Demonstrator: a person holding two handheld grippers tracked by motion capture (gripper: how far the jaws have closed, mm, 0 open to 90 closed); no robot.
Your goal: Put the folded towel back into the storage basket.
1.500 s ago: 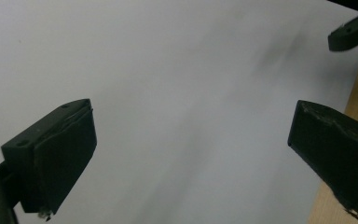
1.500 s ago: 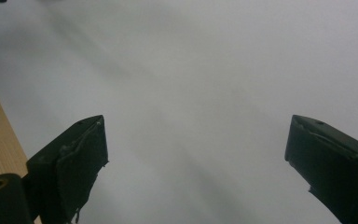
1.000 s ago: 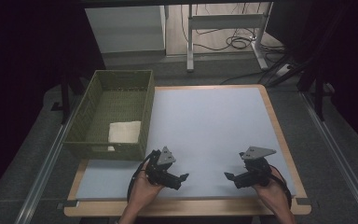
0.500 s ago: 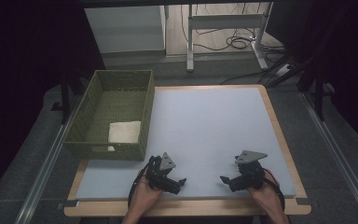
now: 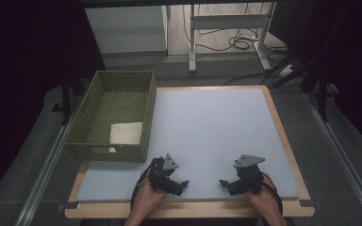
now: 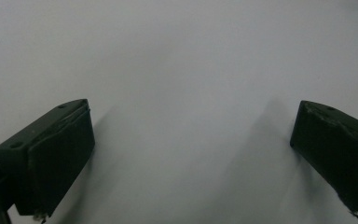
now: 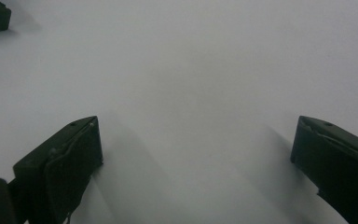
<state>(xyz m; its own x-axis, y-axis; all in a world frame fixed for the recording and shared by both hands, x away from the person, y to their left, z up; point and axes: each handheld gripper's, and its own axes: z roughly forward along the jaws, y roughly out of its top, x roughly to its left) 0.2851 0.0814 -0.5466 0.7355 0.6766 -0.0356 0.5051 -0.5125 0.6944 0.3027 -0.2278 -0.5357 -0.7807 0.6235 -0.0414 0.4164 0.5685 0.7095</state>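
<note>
Two grippers rest low at the near edge of the pale blue mat (image 5: 217,136), both with jaws spread wide and nothing between them. My left gripper (image 5: 183,184) points inward toward my right gripper (image 5: 222,182); the two tips are near each other but apart. In both gripper views, bare mat lies between the pads.

The nearest thing to work on is the folded white cloth (image 5: 125,133), which lies inside the green woven basket (image 5: 104,84) at its near end, against the near wall. The basket stands at the left border of the mat, just beyond my left gripper.

Risks, as I judge them:
1. Reaching over the near wall of the basket with the left gripper could catch a jaw on the rim and drag or tip the basket off the table edge (image 5: 188,213).
2. Closing on the cloth at too shallow an angle could pinch only its top layer, so it unfolds on lifting.
3. Moving both grippers inward together could knock their tips.
</note>
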